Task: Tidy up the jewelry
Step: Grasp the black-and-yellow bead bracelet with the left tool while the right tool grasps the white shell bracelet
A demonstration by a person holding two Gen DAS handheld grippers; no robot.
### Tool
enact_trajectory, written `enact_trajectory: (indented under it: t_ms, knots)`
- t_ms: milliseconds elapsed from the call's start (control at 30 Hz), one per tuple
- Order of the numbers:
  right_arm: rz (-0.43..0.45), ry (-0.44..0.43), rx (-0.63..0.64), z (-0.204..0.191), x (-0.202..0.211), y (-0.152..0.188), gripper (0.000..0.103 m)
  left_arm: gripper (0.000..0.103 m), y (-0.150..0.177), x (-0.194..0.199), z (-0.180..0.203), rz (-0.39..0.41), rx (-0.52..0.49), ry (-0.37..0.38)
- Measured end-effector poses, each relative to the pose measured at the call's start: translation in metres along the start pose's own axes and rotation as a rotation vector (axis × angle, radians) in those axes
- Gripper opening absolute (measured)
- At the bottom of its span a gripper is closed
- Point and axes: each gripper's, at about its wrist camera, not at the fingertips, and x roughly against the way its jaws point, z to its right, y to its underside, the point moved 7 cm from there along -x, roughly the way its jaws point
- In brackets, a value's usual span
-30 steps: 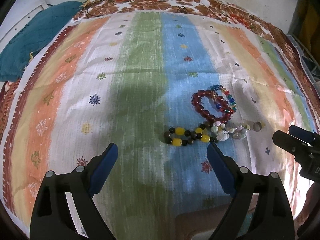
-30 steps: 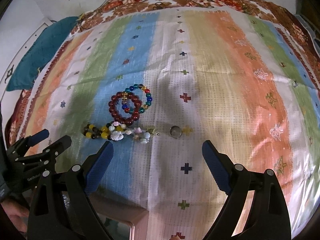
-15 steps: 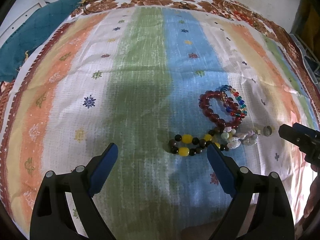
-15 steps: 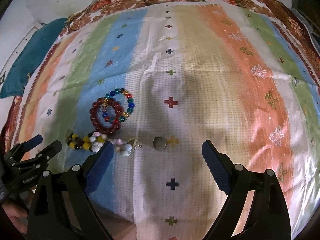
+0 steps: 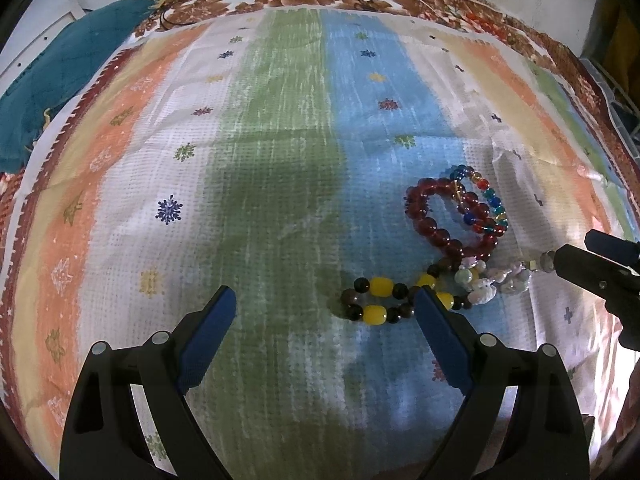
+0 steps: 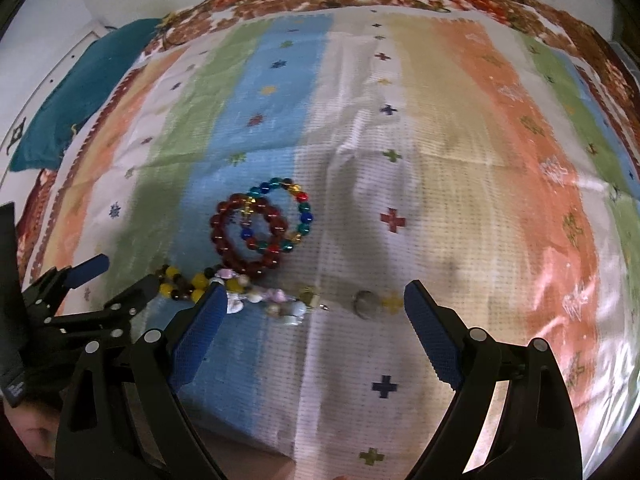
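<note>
Left wrist view: the left gripper (image 5: 324, 300) hangs over the striped cloth (image 5: 280, 160) with its jaws spread wide and nothing between them. The dark red bracelet (image 5: 436, 220) serves as the landmark; it lies on the blue stripe, ahead and to the right of the gripper. Overlapping its right side is the multicolour bracelet (image 5: 486, 204). Just below it, touching its lower edge, lies the yellow and black bracelet (image 5: 384, 300), whose right end sits behind the right blue pad (image 5: 440, 340). To the lower right of the red bracelet lies the pale shell bracelet (image 5: 496, 280). Beyond that, the right gripper (image 5: 576, 250) enters from the frame edge. A teal cloth (image 5: 60, 88) lies far to the upper left.

Right wrist view: the right gripper (image 6: 312, 306) has its jaws held wide apart, empty. The dark red bracelet (image 6: 248, 236) lies ahead and left of centre, with the multicolour bracelet (image 6: 292, 212) overlapping its right side. Below it run the yellow and black bracelet (image 6: 180, 284) and the pale shell bracelet (image 6: 272, 304), the latter partly between the pads. A small metal ring (image 6: 364, 304) lies to the lower right of the red bracelet, apart from the strands, near the right pad. The left gripper (image 6: 120, 272) is to the lower left, open.
</note>
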Motion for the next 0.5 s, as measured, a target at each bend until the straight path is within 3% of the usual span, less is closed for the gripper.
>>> enact_trajectory:
  t_ms: [300, 467, 500]
  knots:
    - [-0.024, -0.030, 0.051, -0.011, -0.009, 0.003, 0.090, 0.088, 0.001, -0.012, -0.005, -0.029, 0.035, 0.023]
    - [-0.038, -0.045, 0.069, -0.014, -0.014, 0.002, 0.090, 0.081, 0.002, -0.019, -0.009, -0.051, 0.046, 0.041]
    - [-0.040, -0.047, 0.076, -0.016, -0.014, 0.002, 0.083, 0.081, 0.002, -0.019, -0.009, -0.053, 0.052, 0.044]
